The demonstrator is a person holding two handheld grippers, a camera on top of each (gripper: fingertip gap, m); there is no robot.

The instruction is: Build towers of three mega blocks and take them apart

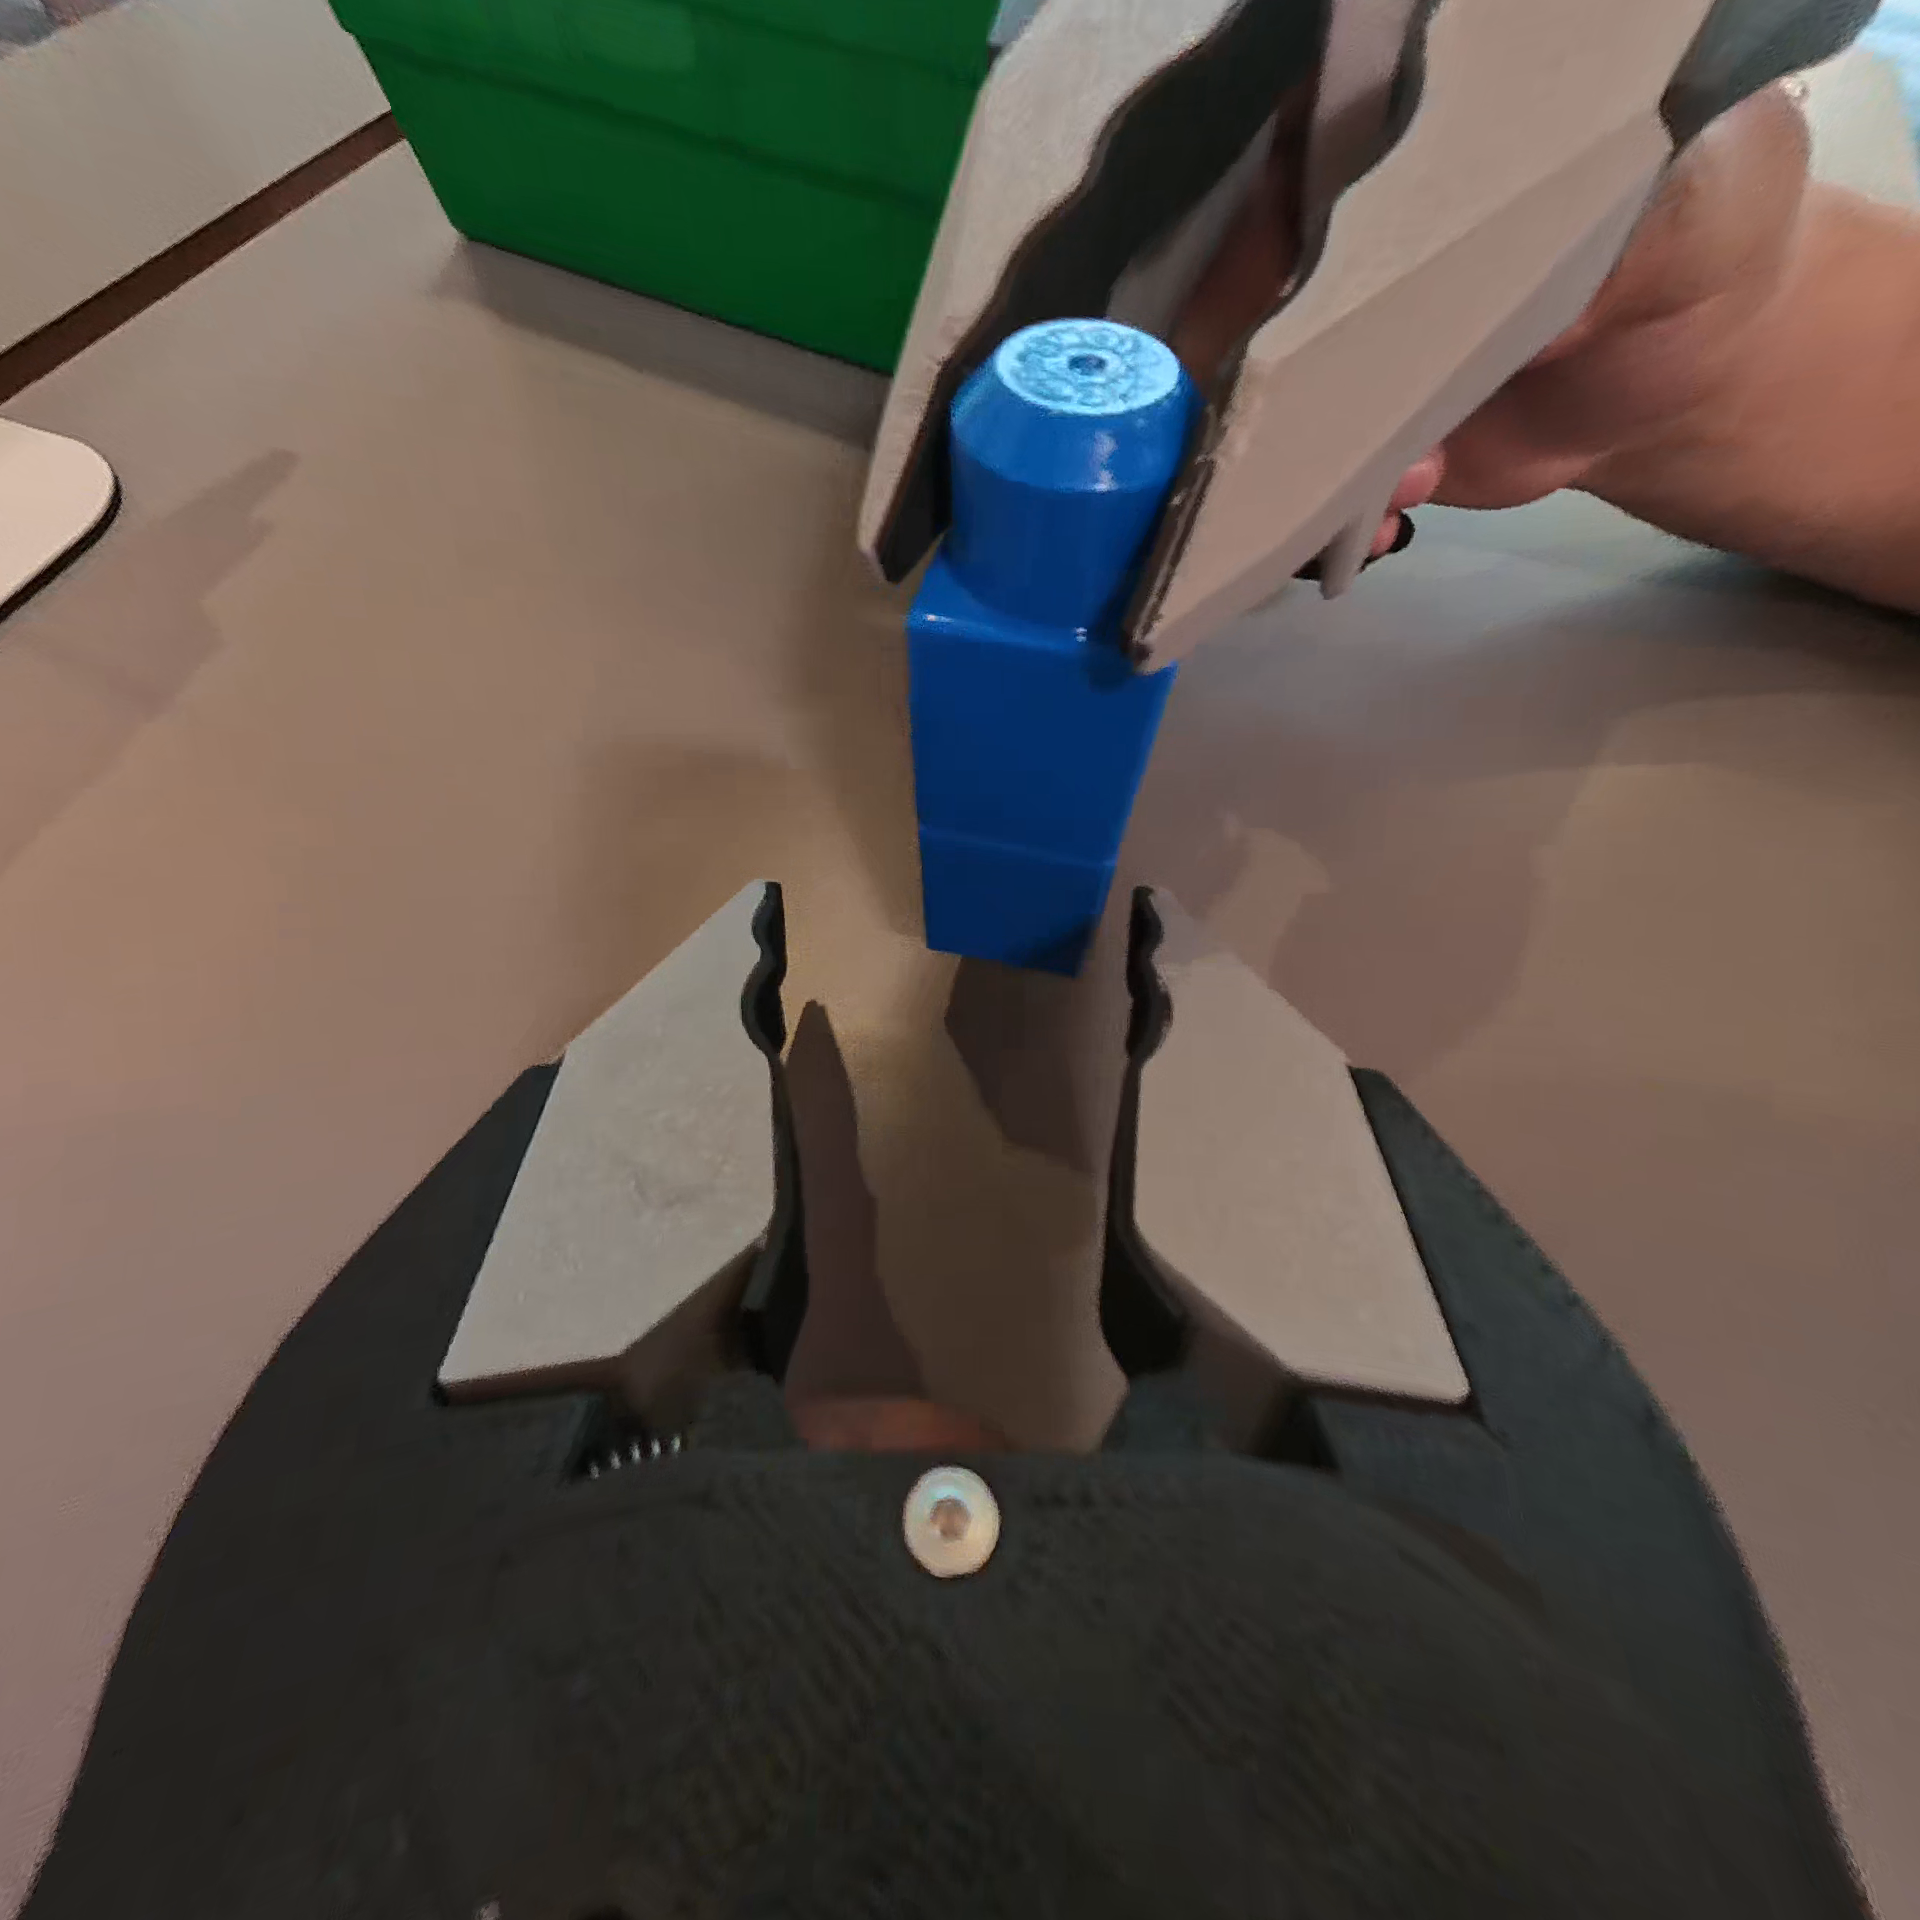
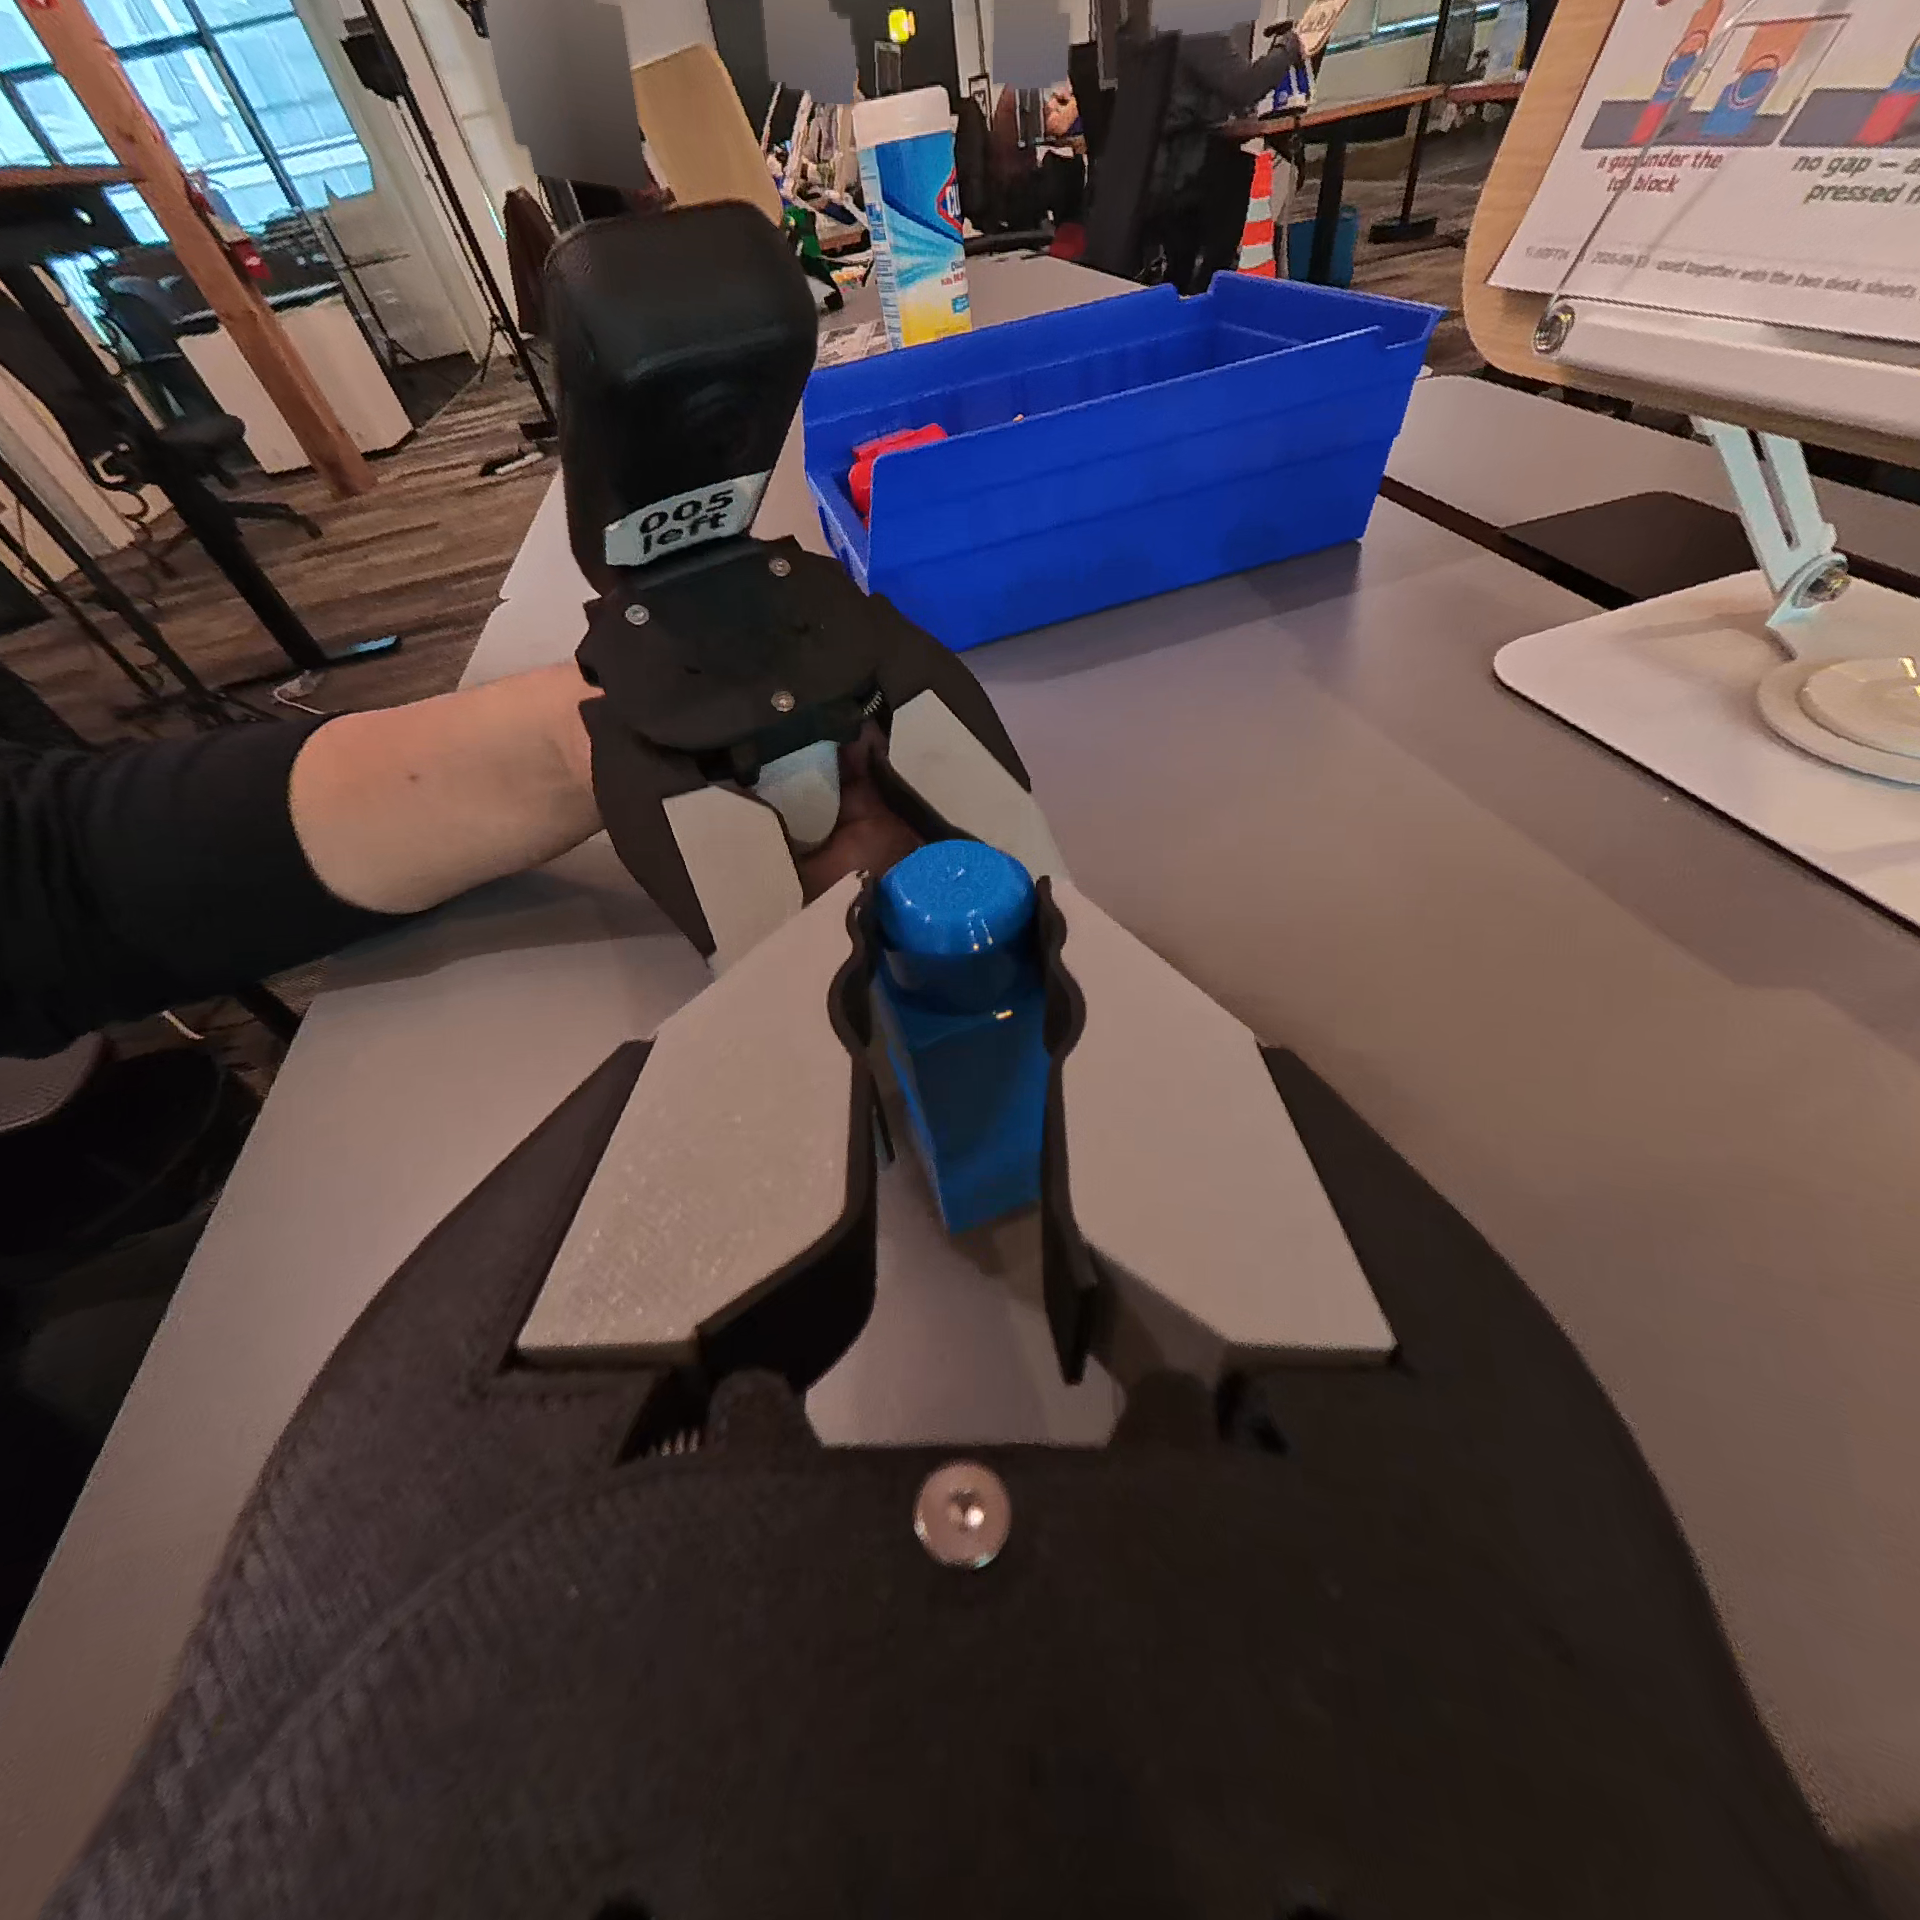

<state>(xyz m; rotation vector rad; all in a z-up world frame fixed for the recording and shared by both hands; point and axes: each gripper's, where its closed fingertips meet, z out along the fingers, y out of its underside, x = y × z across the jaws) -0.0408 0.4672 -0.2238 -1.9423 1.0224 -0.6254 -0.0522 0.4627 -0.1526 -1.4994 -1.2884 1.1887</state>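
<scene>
A blue tower (image 1: pixel 1029 727) of two stacked mega blocks stands upright with its base at the table (image 1: pixel 416 727). My right gripper (image 2: pixel 951 904) is shut on the round stud on top of the tower (image 2: pixel 956 914), with both pads pressed on it. It shows in the left wrist view (image 1: pixel 1049 540), reaching in from the upper right. My left gripper (image 1: pixel 956 935) is open and holds nothing. Its fingertips stand on either side of the tower's base and do not touch it. It also shows in the right wrist view (image 2: pixel 821 862), just behind the tower.
A green bin (image 1: pixel 675 156) stands behind the tower. A blue bin (image 2: pixel 1091 499) with red blocks (image 2: pixel 894 457) sits farther back, beside a wipes canister (image 2: pixel 914 229). A stand's white base (image 2: pixel 1714 707) is at the right. A person's arm (image 2: pixel 416 810) lies at the left. Some 7 cm of space lies between my two pairs of fingers.
</scene>
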